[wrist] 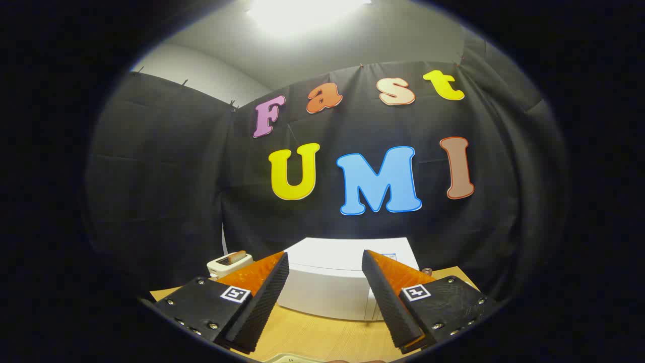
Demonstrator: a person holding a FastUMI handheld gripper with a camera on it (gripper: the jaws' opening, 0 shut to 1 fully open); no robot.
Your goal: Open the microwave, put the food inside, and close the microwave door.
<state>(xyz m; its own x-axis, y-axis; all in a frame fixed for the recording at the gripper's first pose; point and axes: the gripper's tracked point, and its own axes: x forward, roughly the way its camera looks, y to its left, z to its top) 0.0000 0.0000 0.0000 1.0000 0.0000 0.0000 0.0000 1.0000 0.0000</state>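
Observation:
A white microwave (332, 282) stands on the wooden table (322, 340), straight ahead of my fingers and beyond their tips, with its door shut. My gripper (325, 259) is open, held above the table some way in front of the microwave, and nothing lies between the fingers. A pale rim of a dish or tray (292, 359) peeks in just below the fingers, close to me; what it holds is hidden.
A white toaster (229, 263) with a slice in its slot stands to the left of the microwave. A small round object (427, 271) sits at the microwave's right rear. Black cloth walls close the booth behind and on both sides.

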